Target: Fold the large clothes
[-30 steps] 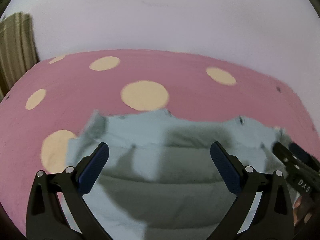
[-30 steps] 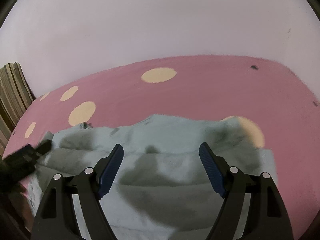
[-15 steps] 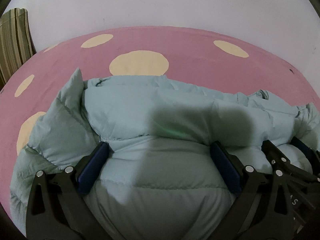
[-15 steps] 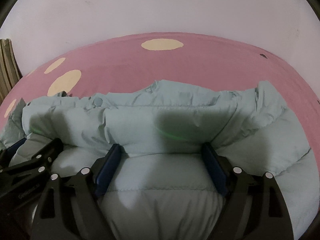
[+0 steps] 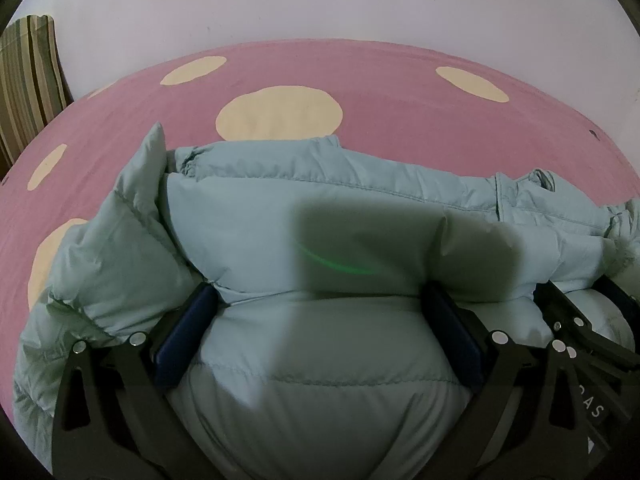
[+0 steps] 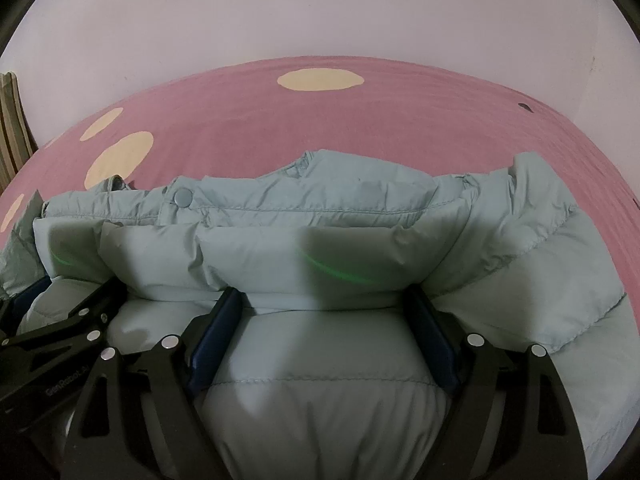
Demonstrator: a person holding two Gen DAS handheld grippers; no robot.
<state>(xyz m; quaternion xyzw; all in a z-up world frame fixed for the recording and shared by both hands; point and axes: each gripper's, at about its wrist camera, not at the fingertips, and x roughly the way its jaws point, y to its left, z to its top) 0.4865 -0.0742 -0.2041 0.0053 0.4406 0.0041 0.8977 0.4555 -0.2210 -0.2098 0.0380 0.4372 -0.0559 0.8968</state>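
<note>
A pale blue puffy down jacket lies on the pink bed and fills the lower half of both views. My left gripper is wide open, its blue pads pressed down into the padded fabric, which bulges between the jaws. My right gripper is also wide open and pressed into the jacket beside it. A fold of the jacket rises just beyond both sets of fingertips. A snap button shows on the placket. Each gripper shows at the edge of the other's view.
The bed has a pink sheet with cream dots. A plain pale wall stands behind it. A striped curtain hangs at the far left.
Both grippers have come down onto the jacket and sunk into it. The jacket now looks close and bulky, with a fold pushed up ahead of the fingertips.
</note>
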